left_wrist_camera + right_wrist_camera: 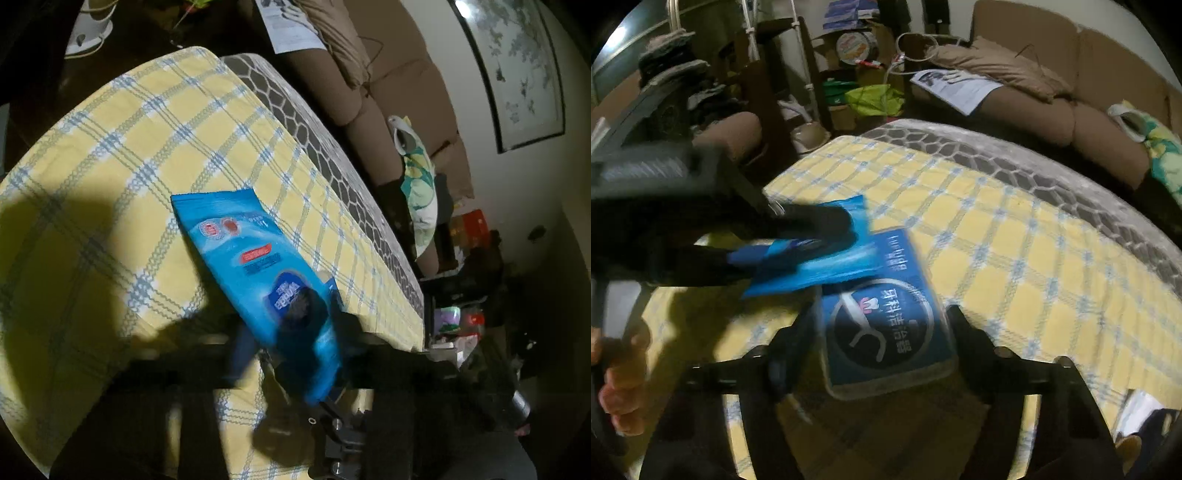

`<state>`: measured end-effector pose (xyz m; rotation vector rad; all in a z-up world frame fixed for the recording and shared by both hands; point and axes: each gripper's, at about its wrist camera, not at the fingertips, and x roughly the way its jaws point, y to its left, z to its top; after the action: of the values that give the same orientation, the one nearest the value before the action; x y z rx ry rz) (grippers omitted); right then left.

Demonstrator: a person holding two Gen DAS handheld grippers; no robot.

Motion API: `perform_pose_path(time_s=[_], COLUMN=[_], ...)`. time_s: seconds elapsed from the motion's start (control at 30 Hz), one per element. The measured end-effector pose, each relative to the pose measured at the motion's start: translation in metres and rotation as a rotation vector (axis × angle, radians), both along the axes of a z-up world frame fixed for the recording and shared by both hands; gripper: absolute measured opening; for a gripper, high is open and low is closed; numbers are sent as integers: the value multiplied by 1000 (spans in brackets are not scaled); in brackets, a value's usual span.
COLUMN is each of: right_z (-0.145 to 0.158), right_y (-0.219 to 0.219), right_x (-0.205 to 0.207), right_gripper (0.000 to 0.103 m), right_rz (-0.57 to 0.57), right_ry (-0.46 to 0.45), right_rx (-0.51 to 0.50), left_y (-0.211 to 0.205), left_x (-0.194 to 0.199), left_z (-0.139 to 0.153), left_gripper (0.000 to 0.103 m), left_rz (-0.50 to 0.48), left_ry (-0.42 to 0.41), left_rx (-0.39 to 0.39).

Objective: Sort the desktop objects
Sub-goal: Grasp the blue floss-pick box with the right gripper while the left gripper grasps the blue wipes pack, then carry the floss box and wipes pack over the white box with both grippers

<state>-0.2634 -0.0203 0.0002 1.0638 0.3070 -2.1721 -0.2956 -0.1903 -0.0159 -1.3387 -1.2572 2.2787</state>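
While both tongs are engaged, two blue items hang above a bench (110, 155) covered by a yellow checked cloth (1015, 258). Left tongs (306, 332) are closed on the near end of a flat blue packet (243, 251); in the left wrist view the packet projects forward over the cloth, its far end toward the middle of the bench. In the right wrist view these same tongs enter from the left side, one dark finger lying across the packet's top face. Right tongs (882, 332) hold a blue box (882, 321) printed with a dark circular emblem; the box sits between the two fingers, which appear to press its sides, though motion blur softens the contact. The packet's end overlaps the far end of the box, so the two items are touching or nearly so; which cannot be told. Beyond the far long edge of the bench, where a grey patterned underlay (332, 155) shows, stands a brown sofa (369, 96).

Judged from this arrangement, the step in hand is carrying the two items to their sorted places. To do it well, the items should be drawn apart before either is lowered, since the limp packet may drag on the box. Each should be set flat on the cloth, well inside the edges, and released only once it rests.
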Motion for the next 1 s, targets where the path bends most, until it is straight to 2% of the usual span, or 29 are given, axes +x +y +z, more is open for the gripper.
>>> perform_pose_path(time_s=[0.07,0.27,0.43,0.57,0.77,0.9,1.0], right_z=[2,14,38,69,130,169,186], right_y=[0,16,52,93,169,238,291], right_x=[2,12,29,46,82,107,119], right_gripper=[66,64,64,64,64,64,64], right_rz=[-3,-34,-88,-136,-220,-303,-378], right_ry=[7,-18,-32,-32,24,70,95], right_rx=[9,-5,-35,-75,-106,-115,-111], left_y=[-1,4,19,34,82,144,193], left_x=[3,17,34,51,79,93,99], left_z=[2,26,58,88,134,161,173], left_gripper=[13,3,2,2,2,2,2], left_rz=[9,-8,-43,-80,-154,-239,-299], left_ry=[20,75,116,141,189,220,230], left_rx=[0,-12,-14,-21,-8,13,31])
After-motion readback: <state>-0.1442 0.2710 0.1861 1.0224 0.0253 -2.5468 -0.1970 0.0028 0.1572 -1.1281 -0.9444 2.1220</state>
